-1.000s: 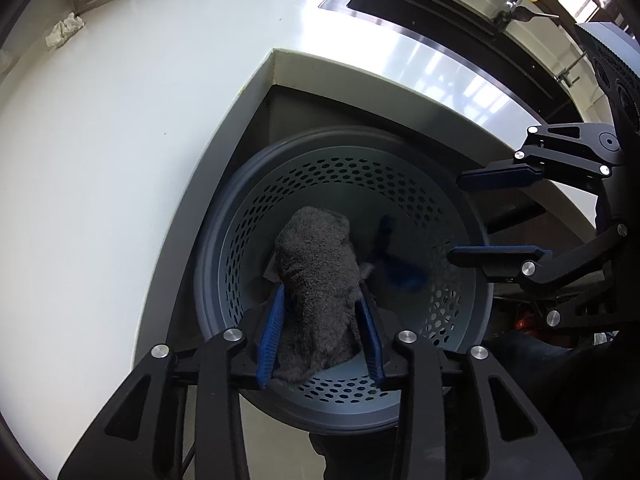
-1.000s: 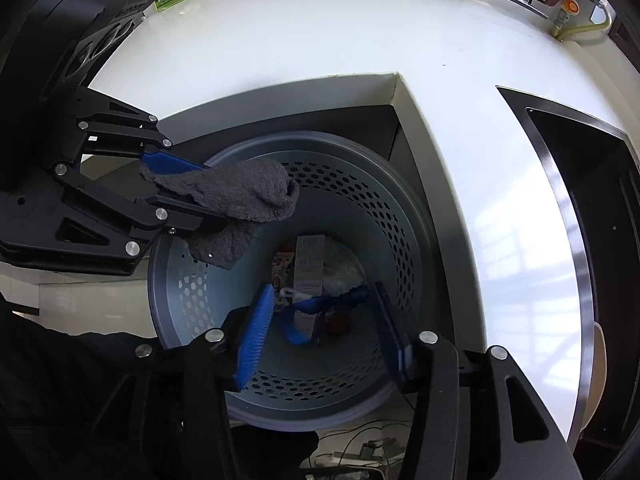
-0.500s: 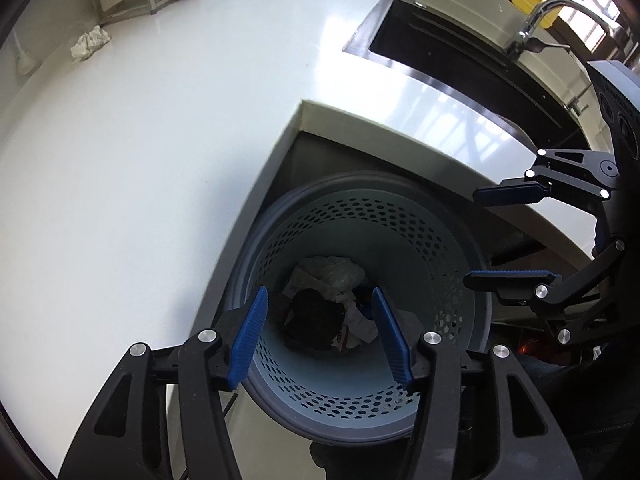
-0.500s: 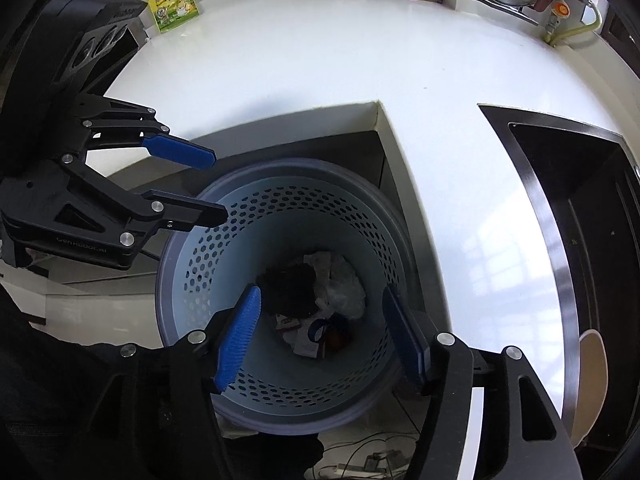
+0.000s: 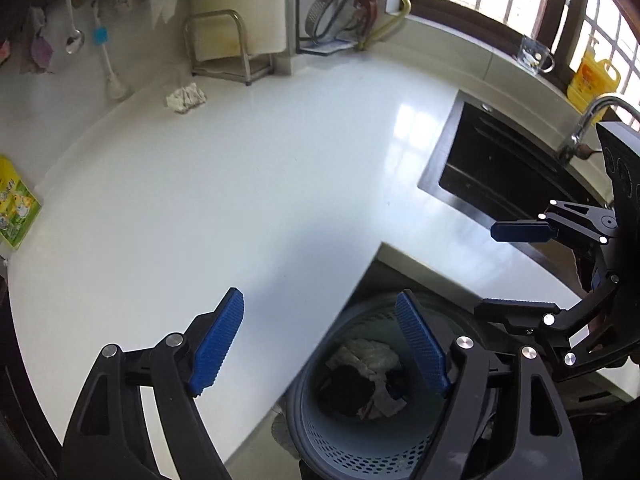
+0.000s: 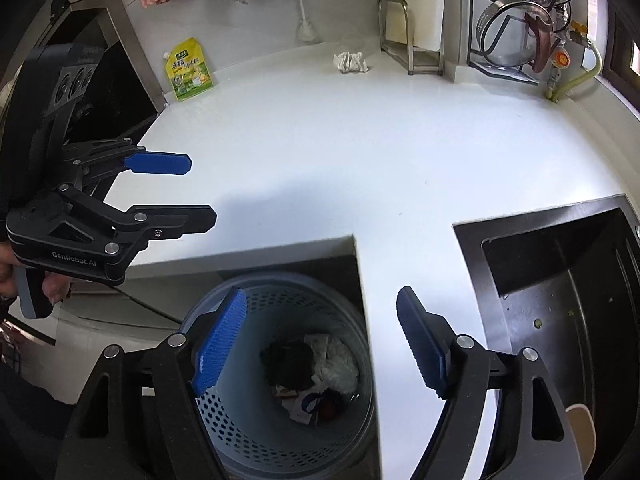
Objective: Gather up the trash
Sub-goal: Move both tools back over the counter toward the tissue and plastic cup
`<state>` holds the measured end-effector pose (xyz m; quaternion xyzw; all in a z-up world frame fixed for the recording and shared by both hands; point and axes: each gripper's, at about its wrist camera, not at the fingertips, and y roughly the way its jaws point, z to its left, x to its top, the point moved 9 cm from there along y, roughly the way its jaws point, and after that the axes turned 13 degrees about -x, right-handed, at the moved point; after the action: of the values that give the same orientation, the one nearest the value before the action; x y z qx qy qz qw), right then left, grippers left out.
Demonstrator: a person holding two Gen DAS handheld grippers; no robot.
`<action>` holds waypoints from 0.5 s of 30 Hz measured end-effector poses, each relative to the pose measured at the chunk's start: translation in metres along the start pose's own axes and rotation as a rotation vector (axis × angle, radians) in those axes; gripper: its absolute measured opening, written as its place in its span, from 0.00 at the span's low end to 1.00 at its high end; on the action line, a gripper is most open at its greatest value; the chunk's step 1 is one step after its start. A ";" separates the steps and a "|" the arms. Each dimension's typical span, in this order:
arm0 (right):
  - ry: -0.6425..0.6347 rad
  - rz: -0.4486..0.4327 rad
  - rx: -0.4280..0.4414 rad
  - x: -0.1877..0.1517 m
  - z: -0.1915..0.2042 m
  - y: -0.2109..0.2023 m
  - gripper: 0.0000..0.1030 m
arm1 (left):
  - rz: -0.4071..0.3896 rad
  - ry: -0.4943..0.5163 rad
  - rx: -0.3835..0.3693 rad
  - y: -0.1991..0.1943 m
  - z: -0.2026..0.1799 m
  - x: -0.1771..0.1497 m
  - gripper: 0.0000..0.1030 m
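A perforated blue-grey trash bin (image 5: 344,446) (image 6: 248,432) stands on the floor in the notch of the white counter (image 5: 224,184) (image 6: 360,152). It holds a dark grey cloth (image 6: 290,362) (image 5: 346,386), white paper (image 6: 334,364) and small wrappers. My left gripper (image 5: 320,328) (image 6: 198,188) is open and empty, above the counter edge and bin. My right gripper (image 6: 322,328) (image 5: 496,270) is open and empty above the bin. A crumpled white tissue (image 5: 185,97) (image 6: 351,62) and a yellow-green pouch (image 6: 188,70) (image 5: 14,204) lie at the counter's far side.
A black sink (image 5: 504,176) (image 6: 560,288) with a tap (image 5: 592,120) is set in the counter on the right. A metal rack (image 5: 220,46) (image 6: 408,40), dish rack with pot lid (image 6: 516,28), hanging utensils and a yellow bottle (image 5: 592,80) line the back wall.
The left gripper opened and let the grey cloth drop into the bin. Both grippers then rose and tilted up, so the counter and back wall came into view.
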<state>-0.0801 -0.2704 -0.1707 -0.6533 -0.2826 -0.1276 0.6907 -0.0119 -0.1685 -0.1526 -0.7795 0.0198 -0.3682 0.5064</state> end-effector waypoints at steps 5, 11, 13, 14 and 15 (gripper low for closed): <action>0.046 -0.039 -0.048 0.051 -0.010 0.013 0.75 | -0.069 -0.024 0.056 -0.005 0.046 0.033 0.76; 0.084 -0.092 -0.092 0.134 -0.005 0.047 0.77 | -0.143 -0.069 0.109 -0.016 0.122 0.079 0.83; 0.084 -0.102 -0.113 0.163 -0.004 0.061 0.79 | -0.164 -0.079 0.112 -0.019 0.145 0.094 0.84; 0.091 -0.104 -0.115 0.177 -0.003 0.069 0.79 | -0.172 -0.081 0.118 -0.019 0.157 0.102 0.84; 0.098 -0.109 -0.111 0.191 -0.002 0.076 0.79 | -0.179 -0.081 0.120 -0.019 0.167 0.109 0.84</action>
<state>0.1161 -0.2269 -0.1269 -0.6672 -0.2763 -0.2123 0.6584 0.1596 -0.0739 -0.1128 -0.7608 -0.0924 -0.3807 0.5174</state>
